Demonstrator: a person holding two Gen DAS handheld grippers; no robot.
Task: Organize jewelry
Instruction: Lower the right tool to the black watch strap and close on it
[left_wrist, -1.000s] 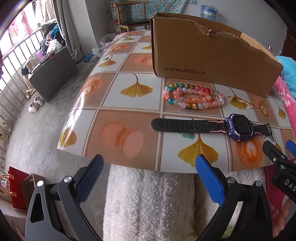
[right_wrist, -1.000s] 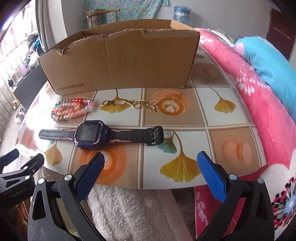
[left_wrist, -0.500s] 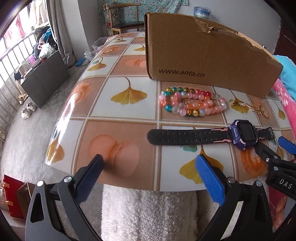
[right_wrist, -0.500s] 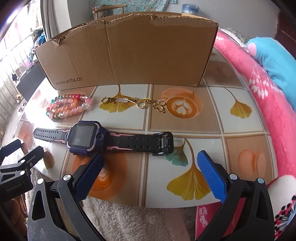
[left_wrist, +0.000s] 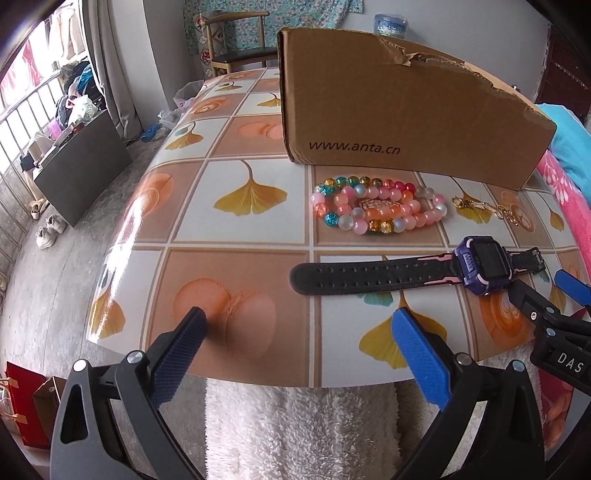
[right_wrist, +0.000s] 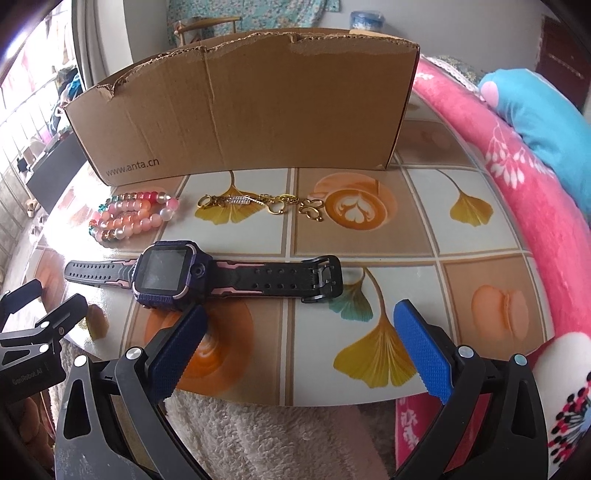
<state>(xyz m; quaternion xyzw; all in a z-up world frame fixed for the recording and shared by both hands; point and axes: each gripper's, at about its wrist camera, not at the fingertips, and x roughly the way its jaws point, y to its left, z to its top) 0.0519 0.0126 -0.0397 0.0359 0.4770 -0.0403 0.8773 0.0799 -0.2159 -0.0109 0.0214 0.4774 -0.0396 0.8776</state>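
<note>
A purple-and-black watch (right_wrist: 173, 275) lies flat across the near part of the table; it also shows in the left wrist view (left_wrist: 480, 267). Behind it lie pink and coloured bead bracelets (left_wrist: 376, 210) (right_wrist: 129, 218) and a gold chain bracelet (right_wrist: 262, 203) (left_wrist: 487, 210). A brown cardboard box (right_wrist: 251, 107) (left_wrist: 402, 114) stands behind them. My right gripper (right_wrist: 297, 343) is open, just in front of the watch. My left gripper (left_wrist: 299, 345) is open over the table's near edge, left of the watch strap.
The table (left_wrist: 207, 206) has a glossy tiled leaf-pattern cover. A pink floral blanket (right_wrist: 524, 192) and a blue pillow (right_wrist: 543, 107) lie to the right. A white fluffy cloth (left_wrist: 295, 428) hangs below the near edge. A chair (left_wrist: 236, 40) stands behind the box.
Both grippers have moved forward towards the table and the jewelry; the watch and beads now look larger and nearer. Both stay open. No item has moved.
</note>
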